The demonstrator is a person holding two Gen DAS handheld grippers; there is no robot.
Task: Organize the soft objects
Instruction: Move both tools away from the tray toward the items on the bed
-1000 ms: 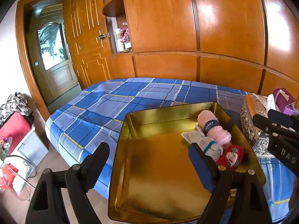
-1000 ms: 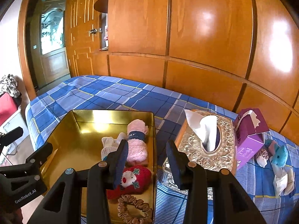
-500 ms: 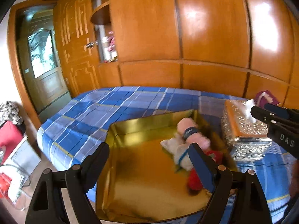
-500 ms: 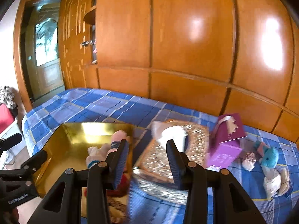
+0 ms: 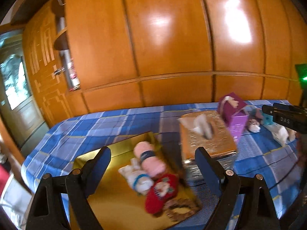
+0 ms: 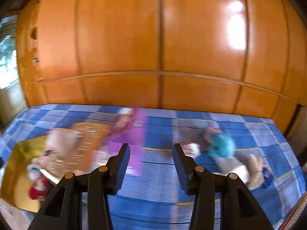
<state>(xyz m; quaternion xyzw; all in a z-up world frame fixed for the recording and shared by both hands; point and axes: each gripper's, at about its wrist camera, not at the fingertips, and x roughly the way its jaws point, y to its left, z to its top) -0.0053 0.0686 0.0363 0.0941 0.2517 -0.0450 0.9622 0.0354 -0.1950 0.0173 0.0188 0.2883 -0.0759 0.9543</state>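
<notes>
While both my tongs hung above the blue plaid bedspread (image 5: 119, 128), neither one held anything. My left gripper (image 5: 153, 164) stood spread wide, its two fingers framing the gold tray (image 5: 115, 207) from above. My right gripper (image 6: 151, 164) was spread too, only striped blue cloth showing in the gap between its fingers.

I'll place everything else by the gold tray. Inside it, along the side nearest the tissue box, the soft things lay in a row: a pink rolled towel (image 5: 151, 161) with a dark band at the far end, a white bundle with a blue tie (image 5: 138, 178) touching it, then a red knitted piece (image 5: 163, 193) with a pale figure on it, and nearest me a brown scrunchie (image 5: 182, 209). The rest of the tray floor was bare gold.

Just beside the tray stood an ornate metallic tissue box (image 5: 207, 134) with a white tissue sticking up. Beyond that box, away from the tray, sat a purple carton (image 5: 234, 113) — blurred in the right view. Farther still from the tray, loose on the bedspread, lay the soft things not yet sorted: a teal plush toy (image 6: 220, 143), a small brown-and-white item (image 5: 253, 124) near the carton, and a pale cloth piece (image 6: 232, 166) with a tan one (image 6: 255, 170) beside it — all smeared, so I could not tell more about them
</notes>
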